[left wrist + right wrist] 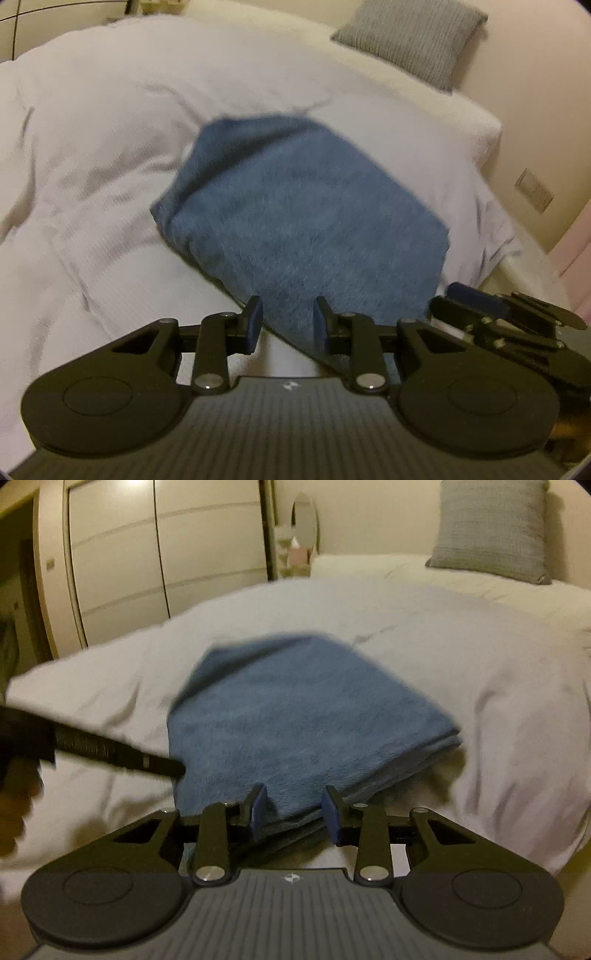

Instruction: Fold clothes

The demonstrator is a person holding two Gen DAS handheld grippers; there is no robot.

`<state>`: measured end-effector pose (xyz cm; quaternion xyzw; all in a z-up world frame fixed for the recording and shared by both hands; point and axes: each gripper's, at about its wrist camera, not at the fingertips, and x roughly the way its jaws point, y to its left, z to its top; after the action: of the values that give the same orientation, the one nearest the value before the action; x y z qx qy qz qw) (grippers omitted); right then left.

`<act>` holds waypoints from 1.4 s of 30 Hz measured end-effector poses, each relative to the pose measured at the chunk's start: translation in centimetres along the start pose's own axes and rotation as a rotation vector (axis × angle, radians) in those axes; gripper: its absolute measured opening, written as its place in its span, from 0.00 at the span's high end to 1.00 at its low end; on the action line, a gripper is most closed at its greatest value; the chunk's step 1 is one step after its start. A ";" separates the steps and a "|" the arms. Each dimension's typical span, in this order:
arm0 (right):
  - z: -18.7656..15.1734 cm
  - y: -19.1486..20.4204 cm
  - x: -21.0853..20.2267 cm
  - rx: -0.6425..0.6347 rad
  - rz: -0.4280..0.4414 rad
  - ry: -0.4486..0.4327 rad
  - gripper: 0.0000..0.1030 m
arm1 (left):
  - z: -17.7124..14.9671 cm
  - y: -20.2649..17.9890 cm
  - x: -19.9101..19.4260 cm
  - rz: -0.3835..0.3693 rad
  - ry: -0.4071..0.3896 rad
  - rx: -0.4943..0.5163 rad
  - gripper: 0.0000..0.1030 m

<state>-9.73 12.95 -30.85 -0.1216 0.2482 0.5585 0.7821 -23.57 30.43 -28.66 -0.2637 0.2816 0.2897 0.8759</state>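
Folded blue towel [303, 218] lying mid-bed on white duvet [92, 147], grey pillow [410, 40] far right. Left gripper [288, 325] fingers spread, released, at towel's near edge. Right gripper [295, 816] fingers apart, straddling near folded edge, grasp unclear.

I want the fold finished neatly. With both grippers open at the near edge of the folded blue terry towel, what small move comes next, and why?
Probably draw both back. The folded blue terry towel already lies as a stacked rectangle on the white duvet, and the left gripper and right gripper are open, gripping nothing, so nothing visible seems left to fold.
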 end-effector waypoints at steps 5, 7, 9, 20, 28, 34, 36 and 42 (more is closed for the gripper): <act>1.2 -3.6 0.0 0.022 -0.010 -0.012 0.65 | 1.1 -0.1 -0.7 0.014 -0.036 0.052 0.77; 1.8 -4.9 0.4 0.040 0.003 -0.019 0.65 | 1.9 -0.2 0.1 -0.001 -0.032 0.073 0.77; 2.6 -5.5 1.1 0.044 0.034 -0.036 0.65 | 3.0 0.0 1.0 -0.007 -0.032 0.070 0.77; 7.8 -8.1 7.3 -0.220 0.164 0.063 0.65 | 4.2 1.0 3.2 0.029 -0.029 0.044 0.77; 10.7 -7.6 11.5 -0.286 0.240 0.200 0.68 | 7.5 2.2 5.1 0.101 0.024 -0.126 0.80; 14.7 -3.9 17.0 -0.482 0.329 0.225 0.69 | 9.6 3.5 8.0 0.184 0.038 -0.258 0.82; 15.3 -2.7 18.9 -0.568 0.358 0.216 0.71 | 10.2 4.1 9.2 0.206 0.052 -0.308 0.83; 15.5 -1.4 26.1 -0.605 0.435 0.394 0.84 | 11.8 5.6 12.6 0.238 0.085 -0.379 0.86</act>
<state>2.09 40.96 -31.49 -0.3952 0.2376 0.7242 0.5127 -14.73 46.21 -30.25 -0.4006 0.2880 0.4274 0.7576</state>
